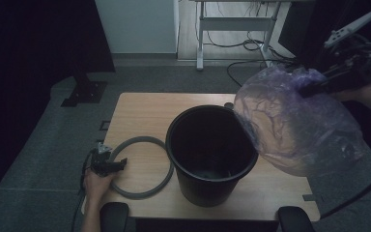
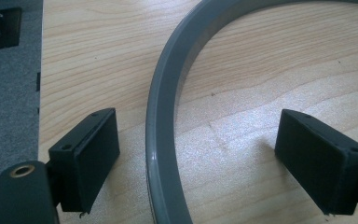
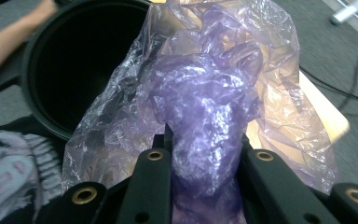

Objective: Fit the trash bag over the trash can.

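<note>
— Nearest us, the left hand-held gripper (image 1: pixel 110 165) sits low at the table's (image 1: pixel 140 106) near left corner, jaws spread wide, one on each side of the grey ring (image 2: pixel 161 140). Nothing's pinched; the ring just passes between them.

— And the ring lies flat?

— Flat on the wood, its far side just beside the black bucket (image 1: pixel 211 154), which stands upright mid-table.

— What about the other side?

— The right hand-held gripper (image 3: pixel 205 154) is up in the air at the right, jaws closed on a bunched neck of the purple plastic bag (image 1: pixel 294 128). The bag billows out below it, hanging over the bucket's right rim and the table's right end.
</note>
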Demonstrator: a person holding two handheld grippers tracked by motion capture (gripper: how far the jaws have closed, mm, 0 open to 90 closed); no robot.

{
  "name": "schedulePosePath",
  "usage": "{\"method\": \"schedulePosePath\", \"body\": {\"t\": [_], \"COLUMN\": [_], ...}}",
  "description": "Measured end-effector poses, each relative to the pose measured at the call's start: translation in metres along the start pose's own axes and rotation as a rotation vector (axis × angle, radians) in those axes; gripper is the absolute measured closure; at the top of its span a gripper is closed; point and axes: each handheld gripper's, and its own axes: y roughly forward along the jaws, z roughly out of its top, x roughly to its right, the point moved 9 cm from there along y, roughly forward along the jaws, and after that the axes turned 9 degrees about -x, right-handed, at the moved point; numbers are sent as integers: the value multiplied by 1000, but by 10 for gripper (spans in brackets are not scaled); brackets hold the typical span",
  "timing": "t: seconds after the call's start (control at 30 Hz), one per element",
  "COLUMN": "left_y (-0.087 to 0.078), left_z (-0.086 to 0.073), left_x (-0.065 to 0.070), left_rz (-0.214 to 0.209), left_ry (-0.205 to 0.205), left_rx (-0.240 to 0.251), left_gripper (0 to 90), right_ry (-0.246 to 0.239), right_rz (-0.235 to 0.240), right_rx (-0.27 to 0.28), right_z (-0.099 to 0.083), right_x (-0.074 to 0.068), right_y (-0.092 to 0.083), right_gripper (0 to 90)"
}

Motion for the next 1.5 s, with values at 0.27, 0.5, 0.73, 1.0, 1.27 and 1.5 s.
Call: {"method": "schedulePosePath", "body": {"t": [0.27,0.5,0.73,1.0,1.27,1.5], "left_y": [0,0,0,0,0,0], "left_z": [0,0,0,0,0,0], "left_x": [0,1,1,1,2,2], "left_rz": [-2,-4,-5,-7,-9,-10], "left_ry": [2,4,7,10,11,14], "left_rx": [0,0,-1,-1,0,-1], "left_gripper": [138,138,138,138,138,138], "right_ry": [-84,-156,-220,-282,-322,-315], "right_rz": [69,123,176,226,255,166], "right_rx": [6,1,0,10,-5,-47], "right_z": [34,60,83,108,123,123], "right_x": [-28,-53,-75,-103,-122,-110], "right_y": [13,30,45,54,64,86], "right_gripper": [773,773,773,773,773,770]}}
